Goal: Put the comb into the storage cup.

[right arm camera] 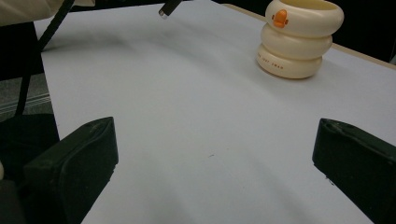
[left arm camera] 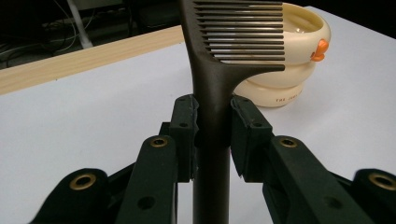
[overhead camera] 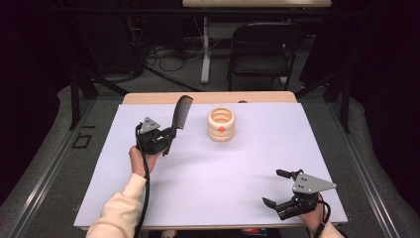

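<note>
A white-covered table (overhead camera: 213,183) carries a cream ringed cup with an orange duck beak (overhead camera: 222,124) standing toward twelve o'clock. At nine o'clock of the cup, the left gripper (overhead camera: 167,137) clamps the handle of a dark comb (overhead camera: 181,113), held upright above the table. At five o'clock, the right gripper (overhead camera: 277,188) rests wide open, holding nothing.

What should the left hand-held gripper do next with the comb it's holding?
Probably carry the comb toward the cream ringed cup and line it up over the open top. The left hand-held gripper is clamped on the comb's handle, teeth end raised, and the cup stands just beside it. The right hand-held gripper is open and far off.
</note>
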### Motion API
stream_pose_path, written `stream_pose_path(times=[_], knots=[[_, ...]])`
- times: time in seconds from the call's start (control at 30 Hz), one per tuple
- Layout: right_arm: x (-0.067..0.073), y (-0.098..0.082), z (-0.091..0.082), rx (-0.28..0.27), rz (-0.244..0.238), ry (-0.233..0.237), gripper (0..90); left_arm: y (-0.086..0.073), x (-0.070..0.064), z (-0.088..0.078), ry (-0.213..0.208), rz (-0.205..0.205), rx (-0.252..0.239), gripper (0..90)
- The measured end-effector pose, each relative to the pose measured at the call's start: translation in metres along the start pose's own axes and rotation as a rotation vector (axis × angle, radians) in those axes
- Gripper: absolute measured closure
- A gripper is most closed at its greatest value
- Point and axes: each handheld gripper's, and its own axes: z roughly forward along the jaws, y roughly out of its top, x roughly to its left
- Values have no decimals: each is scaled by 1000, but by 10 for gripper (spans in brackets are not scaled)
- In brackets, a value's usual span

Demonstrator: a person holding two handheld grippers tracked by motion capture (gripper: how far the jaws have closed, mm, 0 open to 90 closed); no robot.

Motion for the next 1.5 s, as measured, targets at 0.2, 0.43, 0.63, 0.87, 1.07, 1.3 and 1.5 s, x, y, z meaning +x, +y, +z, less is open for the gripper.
stream_pose_path(times=[0.2, 0.43, 0.63, 0.87, 1.07, 1.3, 1.5], knots=[[0, 0, 0, 1, 1, -1, 0, 4, 0, 4, 0, -3, -13, 725], [-1, 0, 0, 2, -2, -1, 0, 6, 0, 8, -6, 0, -18, 725], [-1, 0, 0, 3, 2, -2, 0, 8, 0, 12, -11, -2, -22, 725], [-1, 0, 0, 5, 0, -3, 0, 13, 0, 16, -17, 0, -25, 725], [-1, 0, 0, 4, 1, -3, 0, 15, -1, 20, -25, 4, -26, 725], [-1, 0, 0, 5, 2, -4, 0, 18, -1, 24, -31, 5, -24, 725], [-1, 0, 0, 7, 0, -7, 0, 21, 1, 27, -38, 5, -23, 725]])
